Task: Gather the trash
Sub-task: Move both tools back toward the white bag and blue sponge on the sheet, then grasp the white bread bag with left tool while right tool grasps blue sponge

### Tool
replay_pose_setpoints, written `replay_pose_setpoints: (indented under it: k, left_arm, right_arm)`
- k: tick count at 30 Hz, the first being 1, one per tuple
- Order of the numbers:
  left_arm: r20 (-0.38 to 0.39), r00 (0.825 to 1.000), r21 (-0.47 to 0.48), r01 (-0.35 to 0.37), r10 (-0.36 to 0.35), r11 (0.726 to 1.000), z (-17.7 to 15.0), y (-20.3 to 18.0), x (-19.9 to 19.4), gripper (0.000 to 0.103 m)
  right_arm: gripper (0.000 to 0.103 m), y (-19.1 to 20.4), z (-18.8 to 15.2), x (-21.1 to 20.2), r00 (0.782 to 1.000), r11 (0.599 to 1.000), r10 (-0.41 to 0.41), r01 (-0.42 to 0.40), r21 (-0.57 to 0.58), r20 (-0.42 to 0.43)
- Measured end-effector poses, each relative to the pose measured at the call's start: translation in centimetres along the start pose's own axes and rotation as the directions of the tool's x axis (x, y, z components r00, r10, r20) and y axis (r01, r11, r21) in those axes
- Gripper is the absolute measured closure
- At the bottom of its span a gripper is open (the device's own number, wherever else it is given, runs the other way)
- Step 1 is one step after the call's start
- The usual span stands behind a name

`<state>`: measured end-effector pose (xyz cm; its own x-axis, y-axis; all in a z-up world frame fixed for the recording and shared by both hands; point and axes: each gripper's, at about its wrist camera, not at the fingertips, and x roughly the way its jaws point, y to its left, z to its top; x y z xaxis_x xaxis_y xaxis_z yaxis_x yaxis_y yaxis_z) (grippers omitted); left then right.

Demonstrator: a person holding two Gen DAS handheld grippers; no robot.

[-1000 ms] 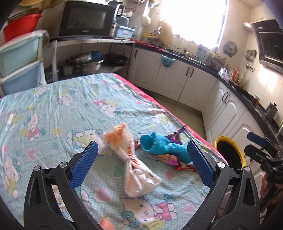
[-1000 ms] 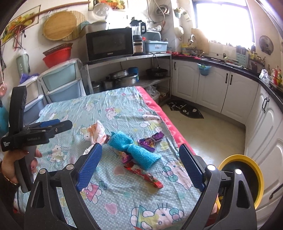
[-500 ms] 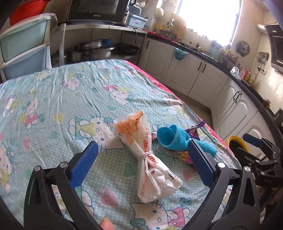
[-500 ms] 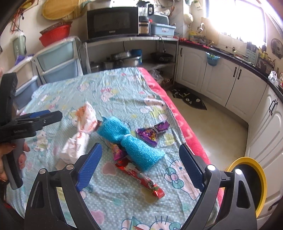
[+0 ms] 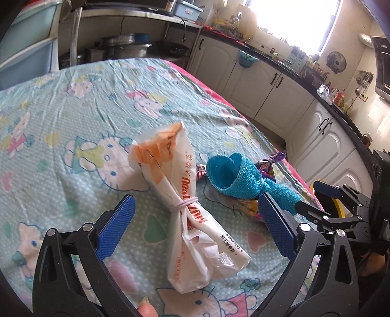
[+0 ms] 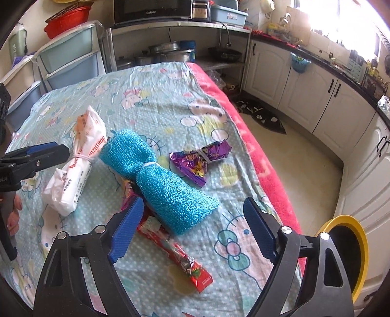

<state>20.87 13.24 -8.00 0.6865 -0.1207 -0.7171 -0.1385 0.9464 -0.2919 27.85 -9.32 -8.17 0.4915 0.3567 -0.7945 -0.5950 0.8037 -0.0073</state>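
Left gripper — jaws open, straddling the white bag at frame centre. Right gripper — jaws closing, nothing gripped, blue cloth between them on the tabletop.

1. Home kitchen.
2. Microwave on a shelf at 12 o'clock, pots stacked on the shelf below it.
3. White base cabinets under a dark countertop, running 1 to 3 o'clock.
4. Bright window over the counter at 1 o'clock.
5. Plastic drawer unit at 10 o'clock.
6. Table under a cartoon-print cloth, centre.
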Motion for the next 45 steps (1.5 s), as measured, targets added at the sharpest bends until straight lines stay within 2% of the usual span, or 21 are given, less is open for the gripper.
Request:
replay_pose_setpoints:
  k: [4,7,10,11,15,18,21,25,32,45]
  left_arm:
    - [-0.033,0.999,-0.021,0.005,-0.006,1.000,-0.4,0.2,1.1,0.011]
    - [-0.060,0.998,-0.042,0.002,-0.005,0.999,-0.7,0.6,2.0,0.011]
    - [-0.080,0.997,-0.068,0.003,-0.009,0.998,-1.1,1.3,2.6,0.011]
    - [-0.085,0.996,-0.072,0.002,-0.008,0.997,-1.2,1.5,2.8,0.011]
    - [-0.097,0.995,-0.051,-0.021,0.016,0.998,-1.7,1.6,2.8,0.031]
    - [-0.106,0.994,-0.041,-0.013,0.009,0.999,-1.8,1.6,2.6,0.045]
    - [-0.115,0.993,-0.032,0.007,-0.010,0.999,-1.8,1.6,2.3,0.066]
    - [-0.122,0.993,-0.009,0.008,-0.009,1.000,-2.0,1.3,1.8,0.075]
    - [-0.108,0.994,0.008,0.013,-0.012,1.000,-2.4,1.3,0.2,0.080]
    - [-0.016,0.999,0.072,0.031,-0.030,0.997,-1.8,-0.9,-4.6,0.080]
  right_arm:
    - [0.026,0.1,0.1,1.1,0.999,1.000,0.017,-0.017,-0.012,-0.027]
    - [0.035,0.2,0.1,2.3,0.997,0.999,0.043,-0.044,-0.019,-0.061]
    - [0.051,0.5,-0.2,3.3,0.992,0.997,0.072,-0.076,-0.029,-0.100]
    - [0.060,0.6,-0.3,3.5,0.991,0.996,0.081,-0.085,-0.033,-0.107]
    - [0.078,1.3,-0.7,3.8,0.988,0.993,0.090,-0.098,-0.058,-0.122]
    - [0.085,1.5,-0.9,3.6,0.988,0.993,0.090,-0.098,-0.064,-0.123]
    - [0.088,1.4,-0.9,3.2,0.988,0.993,0.097,-0.105,-0.059,-0.120]
    - [0.089,1.8,-1.1,2.4,0.987,0.991,0.116,-0.122,-0.052,-0.111]
    - [0.092,2.0,-1.1,0.3,0.988,0.990,0.136,-0.138,-0.024,-0.070]
    - [0.094,2.5,-0.5,-4.7,0.987,0.988,0.154,-0.153,-0.017,0.045]
